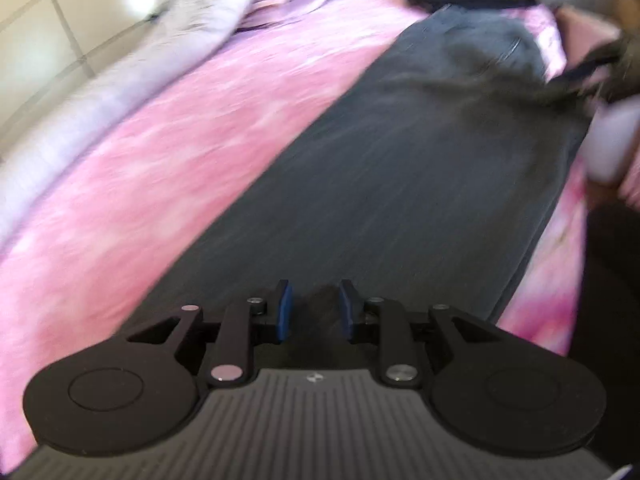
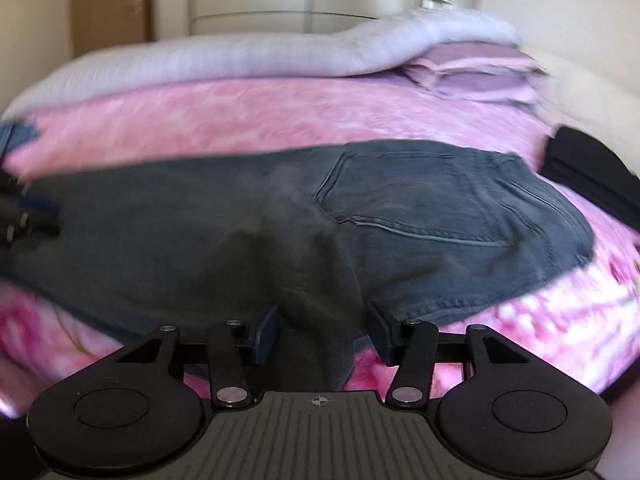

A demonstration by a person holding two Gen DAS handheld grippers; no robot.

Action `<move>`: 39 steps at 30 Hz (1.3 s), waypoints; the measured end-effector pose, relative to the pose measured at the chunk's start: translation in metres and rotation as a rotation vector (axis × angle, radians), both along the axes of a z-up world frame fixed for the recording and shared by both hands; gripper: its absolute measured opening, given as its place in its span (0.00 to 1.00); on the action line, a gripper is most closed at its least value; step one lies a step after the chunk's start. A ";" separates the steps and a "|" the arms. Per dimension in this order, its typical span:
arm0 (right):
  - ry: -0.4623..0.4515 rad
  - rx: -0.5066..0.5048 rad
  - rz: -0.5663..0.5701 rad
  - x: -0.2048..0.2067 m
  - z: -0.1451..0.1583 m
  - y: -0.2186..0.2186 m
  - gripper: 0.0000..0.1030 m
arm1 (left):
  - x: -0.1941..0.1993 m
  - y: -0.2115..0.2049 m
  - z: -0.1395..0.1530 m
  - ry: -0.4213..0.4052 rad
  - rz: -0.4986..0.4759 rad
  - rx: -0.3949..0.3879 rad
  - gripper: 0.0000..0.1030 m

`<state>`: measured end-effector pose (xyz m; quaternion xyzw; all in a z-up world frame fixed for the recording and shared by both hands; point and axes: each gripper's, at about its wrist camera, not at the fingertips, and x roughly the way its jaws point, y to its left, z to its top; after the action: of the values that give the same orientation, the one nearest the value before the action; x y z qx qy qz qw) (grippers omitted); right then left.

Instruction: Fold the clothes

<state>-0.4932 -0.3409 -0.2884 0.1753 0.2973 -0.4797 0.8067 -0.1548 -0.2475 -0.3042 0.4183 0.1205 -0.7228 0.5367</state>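
Dark grey jeans (image 1: 400, 168) lie stretched along a pink bed cover (image 1: 200, 128), waist end far away. My left gripper (image 1: 315, 312) hovers over the near leg end, and a small tuft of the denim stands pinched between its blue pads (image 1: 285, 312). In the right wrist view the jeans (image 2: 420, 200) lie crosswise with a back pocket (image 2: 404, 196) facing up. My right gripper (image 2: 324, 332) is at their near edge, jaws fairly wide, shut on a thick bunch of denim that rises in a ridge. The left gripper (image 2: 28, 212) shows blurred at the far left.
A pale lilac duvet (image 2: 248, 56) and folded purple bedding (image 2: 480, 72) lie along the far side of the bed. A black garment (image 2: 592, 176) sits beyond the waist end. A tiled floor (image 1: 48, 20) lies past the bed. A blurred white shape (image 1: 612, 140) is at the right edge.
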 end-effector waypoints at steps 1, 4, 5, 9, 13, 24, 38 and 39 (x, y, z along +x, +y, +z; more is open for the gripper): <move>-0.022 -0.005 -0.002 -0.001 0.003 0.007 0.51 | 0.010 0.008 -0.001 -0.012 0.022 -0.001 0.22; -0.012 -0.012 0.007 0.006 0.010 0.028 0.51 | 0.045 0.037 0.000 0.015 0.126 -0.004 0.22; -0.009 -0.011 0.014 0.010 0.010 0.035 0.52 | 0.057 0.048 0.001 0.026 0.165 -0.005 0.22; -0.040 0.013 0.020 0.021 0.012 0.052 0.62 | 0.101 0.086 0.004 0.038 0.311 -0.009 0.25; -0.078 0.032 0.006 0.030 0.017 0.060 0.69 | 0.133 0.120 0.008 0.016 0.451 -0.014 0.28; -0.151 0.056 0.080 0.060 0.027 0.079 0.75 | 0.187 0.195 0.022 -0.019 0.746 -0.060 0.28; -0.089 0.006 0.266 0.144 0.034 0.091 0.75 | 0.201 0.200 0.011 0.034 0.745 -0.072 0.27; -0.077 0.004 0.290 0.153 0.033 0.094 0.75 | 0.201 0.200 0.010 0.039 0.745 -0.076 0.27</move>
<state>-0.3406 -0.2466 -0.2557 0.1504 0.2895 -0.3505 0.8779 0.0462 -0.0474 -0.2938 0.3117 0.2480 -0.4898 0.7755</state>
